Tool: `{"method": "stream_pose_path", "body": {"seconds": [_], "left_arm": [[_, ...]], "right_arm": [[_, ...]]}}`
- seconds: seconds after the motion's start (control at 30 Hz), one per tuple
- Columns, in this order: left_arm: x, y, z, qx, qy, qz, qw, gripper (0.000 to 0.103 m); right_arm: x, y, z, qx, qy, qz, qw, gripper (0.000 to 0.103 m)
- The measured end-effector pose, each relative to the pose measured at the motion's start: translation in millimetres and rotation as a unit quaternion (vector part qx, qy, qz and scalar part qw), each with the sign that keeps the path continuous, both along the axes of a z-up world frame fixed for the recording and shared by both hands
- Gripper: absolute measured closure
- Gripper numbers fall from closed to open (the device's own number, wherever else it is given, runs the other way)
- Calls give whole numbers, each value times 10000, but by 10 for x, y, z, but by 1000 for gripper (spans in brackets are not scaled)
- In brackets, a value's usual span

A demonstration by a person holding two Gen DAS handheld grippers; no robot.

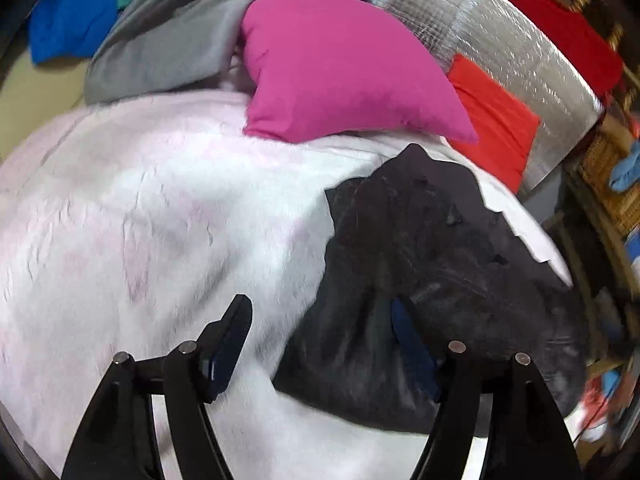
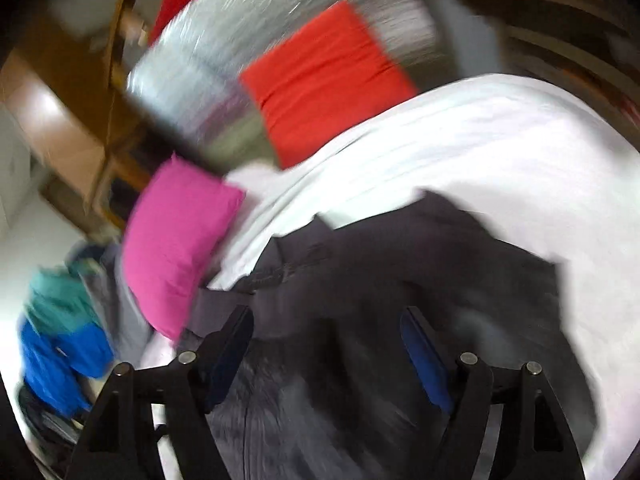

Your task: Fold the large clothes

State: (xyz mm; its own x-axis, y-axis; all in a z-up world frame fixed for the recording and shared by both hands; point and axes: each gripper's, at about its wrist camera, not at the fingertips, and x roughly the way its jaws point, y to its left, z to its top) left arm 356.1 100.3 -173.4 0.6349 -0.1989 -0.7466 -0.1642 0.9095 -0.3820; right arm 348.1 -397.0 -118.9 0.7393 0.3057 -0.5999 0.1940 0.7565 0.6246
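A black garment (image 1: 432, 280) lies bunched on the white bed cover (image 1: 160, 220), toward the bed's right side. My left gripper (image 1: 320, 312) is open above the garment's left edge, its right finger over the black cloth and its left finger over the white cover. In the right wrist view the same black garment (image 2: 380, 300) fills the lower middle, blurred by motion. My right gripper (image 2: 328, 324) is open just above it, holding nothing.
A pink pillow (image 1: 344, 68) and a red pillow (image 1: 492, 116) rest at the head of the bed against a silver padded panel (image 1: 500, 36). A grey garment (image 1: 168, 40) and blue and teal clothes (image 1: 76, 20) are piled at the far left. Wicker shelving (image 1: 612, 176) stands beside the bed on the right.
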Motion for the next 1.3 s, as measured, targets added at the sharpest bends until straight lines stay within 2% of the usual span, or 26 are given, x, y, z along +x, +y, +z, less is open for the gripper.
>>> {"method": "stream_pose_path", "body": {"seconds": [0.1, 0.2, 0.23, 0.33, 0.5, 0.6, 0.7, 0.8, 1.0, 1.07, 1.1, 1.13, 1.17, 1.2, 1.27, 1.3], "left_arm": [[-157, -93, -21, -275, 58, -146, 9995, 30], [-275, -202, -83, -452, 308, -292, 9981, 29], [-333, -239, -123, -659, 406, -297, 9966, 29], [-414, -374, -245, -1055, 676, -392, 9914, 29], [-378, -623, -323, -1027, 757, -515, 9905, 28], [-324, -660, -392, -1301, 843, -409, 9871, 27], [-278, -676, -479, -1629, 944, -233, 9818, 25], [-208, -687, -487, -1812, 777, -68, 9803, 21], [-77, -579, -642, -2555, 586, 424, 9641, 18], [-51, -556, -676, -2612, 530, 466, 9627, 18], [-62, -545, -679, -2608, 498, 509, 9628, 20], [-74, -545, -673, -2549, 471, 556, 9642, 31], [-81, -557, -665, -2375, 469, 582, 9685, 44], [-85, -566, -661, -2208, 502, 553, 9725, 48], [-116, -582, -640, -2081, 456, 522, 9757, 62], [-130, -575, -605, -2023, 422, 497, 9772, 66]], "right_arm": [[-615, -329, -75, 524, -113, -217, 9983, 23], [-937, -525, -250, 966, 27, -438, 9944, 21], [-1040, -571, -370, 1335, 111, -465, 9899, 21], [-1139, -497, -604, 1777, 340, -400, 9827, 21], [-1087, -167, -1043, 2048, 829, -123, 9752, 21], [-1010, -83, -1204, 2030, 1005, -107, 9739, 21], [-893, -88, -1246, 2119, 826, -284, 9734, 21], [-759, -73, -1379, 2196, 747, -530, 9713, 20], [-671, -91, -1392, 2261, 220, -1111, 9675, 18], [-653, -84, -1377, 2197, 108, -1170, 9685, 18], [-648, -80, -1370, 2133, 86, -1195, 9696, 19], [-667, -77, -1358, 2069, 106, -1218, 9707, 26], [-654, -63, -1359, 1960, 167, -1253, 9724, 42], [-651, -73, -1369, 1887, 233, -1255, 9737, 47], [-641, -95, -1353, 1878, 262, -1215, 9743, 55], [-648, -84, -1299, 1743, 230, -1146, 9777, 57]]}}
